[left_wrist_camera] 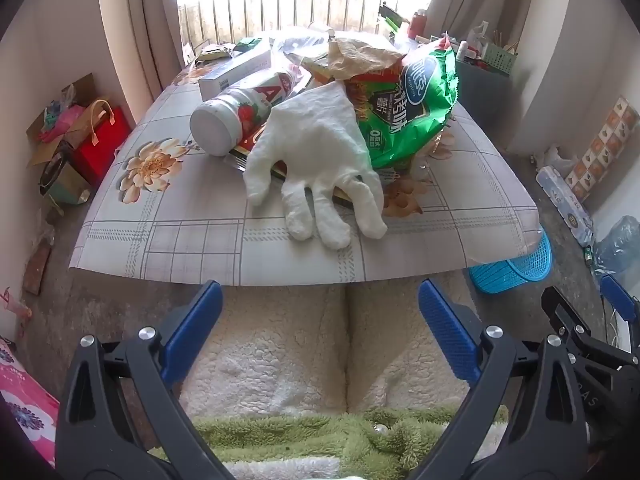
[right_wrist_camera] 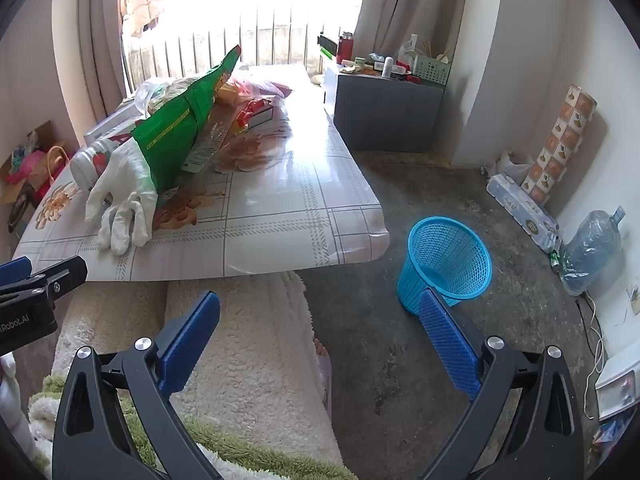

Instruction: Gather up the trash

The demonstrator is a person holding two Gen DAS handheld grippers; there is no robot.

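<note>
Desk (left_wrist_camera: pixel 192 240) carries the trash heap: green chip bag (left_wrist_camera: pixel 412 108), white glove (left_wrist_camera: pixel 316 160) nearest, yogurt bottle (left_wrist_camera: pixel 232 116) left. Blue basket (right_wrist_camera: pixel 448 260) waits on the floor, right. Left gripper (left_wrist_camera: pixel 320 336) and right gripper (right_wrist_camera: pixel 320 340) hover with jaws wide, empty. Nothing looks collected; next, reach for the glove.

A white disposable glove (left_wrist_camera: pixel 316 156) lies limp on the surface (left_wrist_camera: pixel 168 232), its fingers pointing to the near edge and its cuff resting on the pile of trash. Behind it, a green snack bag (left_wrist_camera: pixel 412 108) stands crumpled and tilted. A white bottle with a strawberry label (left_wrist_camera: pixel 236 118) lies on its side, just beside the glove. A blue mesh wastebasket (right_wrist_camera: pixel 448 260) stands on the floor near the surface's corner, tilted.
</note>
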